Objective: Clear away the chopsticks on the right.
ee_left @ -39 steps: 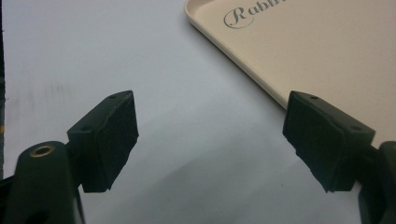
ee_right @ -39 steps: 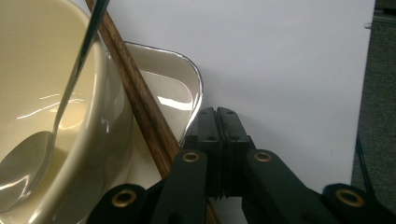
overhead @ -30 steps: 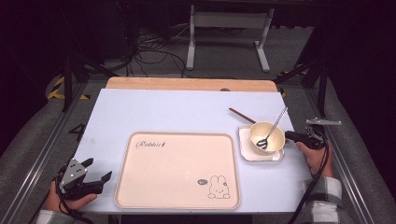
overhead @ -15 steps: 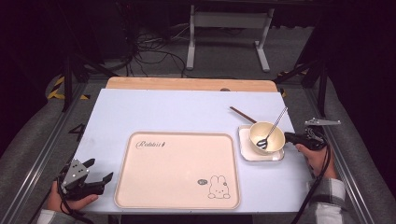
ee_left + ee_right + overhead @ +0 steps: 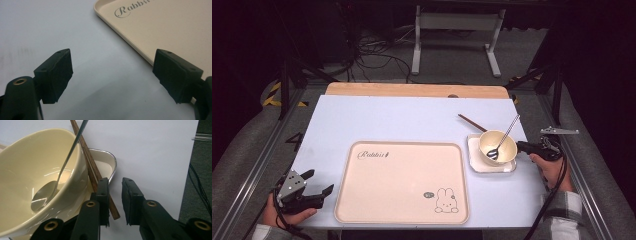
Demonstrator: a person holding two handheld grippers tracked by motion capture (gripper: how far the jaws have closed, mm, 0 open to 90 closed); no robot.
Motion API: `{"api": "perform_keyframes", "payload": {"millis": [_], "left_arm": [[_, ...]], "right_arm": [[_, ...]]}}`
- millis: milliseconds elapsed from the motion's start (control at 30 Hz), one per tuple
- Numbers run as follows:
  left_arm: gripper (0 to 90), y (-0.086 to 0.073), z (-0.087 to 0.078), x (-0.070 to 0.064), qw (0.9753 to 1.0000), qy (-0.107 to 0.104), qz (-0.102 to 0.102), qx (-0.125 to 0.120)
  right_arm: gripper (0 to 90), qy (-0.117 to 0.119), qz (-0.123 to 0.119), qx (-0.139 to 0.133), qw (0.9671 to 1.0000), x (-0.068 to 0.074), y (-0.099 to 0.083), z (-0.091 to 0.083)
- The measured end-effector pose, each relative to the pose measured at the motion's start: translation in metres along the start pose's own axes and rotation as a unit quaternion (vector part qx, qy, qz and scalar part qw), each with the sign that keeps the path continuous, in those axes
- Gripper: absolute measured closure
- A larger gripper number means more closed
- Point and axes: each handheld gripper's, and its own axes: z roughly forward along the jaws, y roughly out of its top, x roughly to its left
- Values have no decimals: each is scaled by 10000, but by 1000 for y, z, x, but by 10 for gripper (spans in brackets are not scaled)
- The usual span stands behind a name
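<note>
A cream bowl [image 5: 498, 142] with a metal spoon [image 5: 508, 131] leaning in it stands on a small square plate [image 5: 477, 162] at the table's right. Brown chopsticks [image 5: 469, 120] run under the bowl across the plate. My right gripper [image 5: 519, 146] is at the plate's right edge. In the right gripper view its jaws [image 5: 115, 180] stand a narrow gap apart with nothing clamped. The chopsticks' [image 5: 87, 157] near end lies below, beside the left jaw, next to the bowl [image 5: 30, 162] and plate rim [image 5: 110, 160]. My left gripper [image 5: 319, 181] is wide open at the front left.
A large beige tray [image 5: 402, 175] with a rabbit print lies in the middle front. Its corner [image 5: 175, 30] sits just right of my left gripper [image 5: 112, 53]. A wooden board [image 5: 412, 90] runs along the table's far edge. Dark floor, cables and a stand lie beyond.
My right gripper has crept left toward the plate's edge. The left gripper has hardly moved and stays open.
</note>
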Motion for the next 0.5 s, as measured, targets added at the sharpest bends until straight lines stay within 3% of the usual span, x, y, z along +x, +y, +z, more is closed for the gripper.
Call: {"api": "perform_keyframes", "payload": {"millis": [300, 500], "left_arm": [[155, -1, 2, 0, 9999, -116, -57, 71], [154, -1, 2, 0, 9998, -148, -76, 63]], "right_arm": [[761, 81, 71, 19, 9999, -2, -2, 1], [775, 109, 26, 198, 9997, 0, -3, 7]]}}
